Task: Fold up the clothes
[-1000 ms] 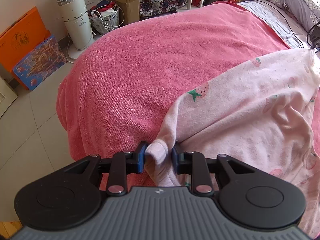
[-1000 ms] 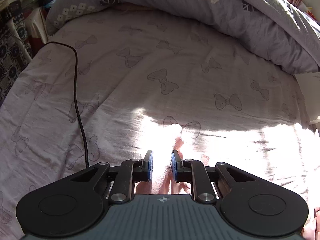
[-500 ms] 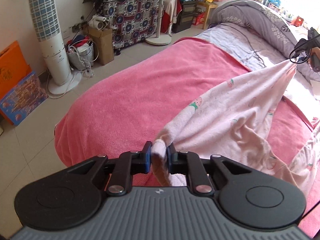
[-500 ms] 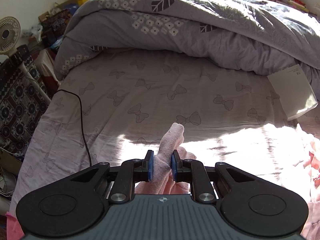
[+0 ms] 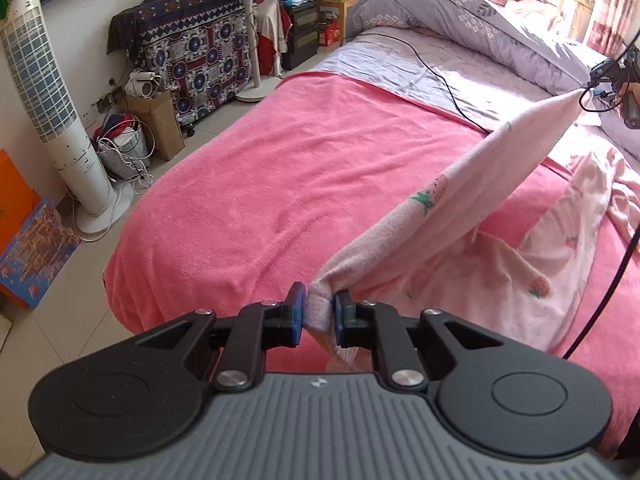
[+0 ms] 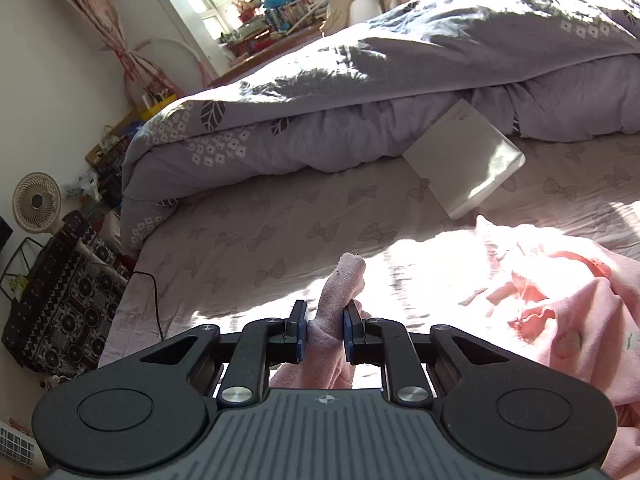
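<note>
Counted things on and around the bed

Two grippers [image 5: 318,314] [image 6: 324,330], one pink garment [image 5: 472,200], one white booklet [image 6: 466,160] and two fans [image 5: 44,92] [image 6: 36,202] are counted.

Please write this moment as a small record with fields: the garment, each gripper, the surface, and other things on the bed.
garment: pink strawberry-print garment, stretched taut between both grippers, lower part hanging onto the bed
left gripper: shut on one bunched corner
right gripper: shut on another bunched end
surface: pink blanket over the bed
other things: grey duvet, white booklet, black cable
</note>
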Demonstrator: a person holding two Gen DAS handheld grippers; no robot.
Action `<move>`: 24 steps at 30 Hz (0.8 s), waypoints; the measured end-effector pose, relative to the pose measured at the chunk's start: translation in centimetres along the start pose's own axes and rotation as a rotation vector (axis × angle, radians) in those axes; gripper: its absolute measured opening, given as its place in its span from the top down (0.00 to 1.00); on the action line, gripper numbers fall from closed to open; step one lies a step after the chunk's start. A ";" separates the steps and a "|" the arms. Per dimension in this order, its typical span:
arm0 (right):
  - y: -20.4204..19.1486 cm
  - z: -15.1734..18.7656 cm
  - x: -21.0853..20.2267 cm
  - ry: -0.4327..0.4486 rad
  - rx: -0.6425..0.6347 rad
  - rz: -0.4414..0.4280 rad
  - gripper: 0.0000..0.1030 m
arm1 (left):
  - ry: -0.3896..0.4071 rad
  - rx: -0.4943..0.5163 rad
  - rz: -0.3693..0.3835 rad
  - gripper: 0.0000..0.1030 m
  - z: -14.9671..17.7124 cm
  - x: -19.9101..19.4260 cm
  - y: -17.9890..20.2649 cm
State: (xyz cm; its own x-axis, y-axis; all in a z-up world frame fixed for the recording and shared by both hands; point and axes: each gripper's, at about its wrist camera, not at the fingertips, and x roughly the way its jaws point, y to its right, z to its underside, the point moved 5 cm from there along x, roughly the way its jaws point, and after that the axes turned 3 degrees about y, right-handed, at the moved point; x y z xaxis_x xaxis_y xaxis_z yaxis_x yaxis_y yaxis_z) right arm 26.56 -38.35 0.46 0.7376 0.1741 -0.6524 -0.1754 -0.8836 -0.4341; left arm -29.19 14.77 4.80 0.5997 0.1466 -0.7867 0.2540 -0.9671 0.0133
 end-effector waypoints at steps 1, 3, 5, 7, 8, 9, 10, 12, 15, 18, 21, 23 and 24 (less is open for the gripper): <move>2.1 0.3 -0.5 -0.001 0.026 0.007 0.81 | -0.017 0.006 0.007 0.84 0.9 0.1 0.9; 5.8 1.2 -1.1 -0.006 0.062 0.040 0.81 | -0.053 0.025 0.014 0.84 2.8 0.3 2.6; 9.5 2.5 -1.4 -0.002 0.085 0.092 0.80 | -0.092 0.050 0.008 0.83 5.1 0.6 4.0; 12.5 3.9 -1.2 -0.007 0.124 0.124 0.74 | -0.125 0.060 0.016 0.82 7.2 1.2 5.3; 13.6 4.7 -1.1 -0.017 0.138 0.142 0.61 | -0.142 0.075 0.015 0.82 8.2 1.5 6.0; 14.4 5.5 -1.2 -0.025 0.147 0.163 0.49 | -0.157 0.092 0.011 0.82 9.1 1.9 6.6; 15.0 6.3 -1.4 -0.032 0.142 0.176 0.48 | -0.166 0.107 0.009 0.82 9.9 2.1 7.0; 15.5 7.7 -2.1 -0.041 0.112 0.202 0.49 | -0.174 0.116 0.001 0.80 11.0 2.4 7.4; 13.8 9.5 -4.6 -0.028 -0.056 0.262 0.49 | -0.177 0.114 -0.020 0.75 11.7 2.8 7.2; 9.9 12.3 -8.0 -0.003 -0.306 0.266 0.48 | -0.194 0.092 -0.028 0.69 12.4 3.4 6.5; 3.4 17.7 -12.2 -0.046 -0.526 0.095 0.48 | -0.206 0.096 -0.036 0.61 13.2 3.6 6.3; -1.3 22.4 -14.9 -0.122 -0.621 -0.077 0.48 | -0.220 0.094 -0.037 0.56 13.8 3.7 6.3; -4.0 25.5 -16.2 -0.191 -0.666 -0.184 0.48 | -0.228 0.085 -0.036 0.54 14.1 3.7 6.2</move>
State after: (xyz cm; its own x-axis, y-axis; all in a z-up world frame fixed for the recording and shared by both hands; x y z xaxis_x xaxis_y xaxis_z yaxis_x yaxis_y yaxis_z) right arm -1.28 -26.55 -3.08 0.5793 0.3649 -0.7289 0.4209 -0.8997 -0.1158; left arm -36.14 6.42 -6.72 0.4026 0.1396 -0.9047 0.2012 -0.9776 -0.0613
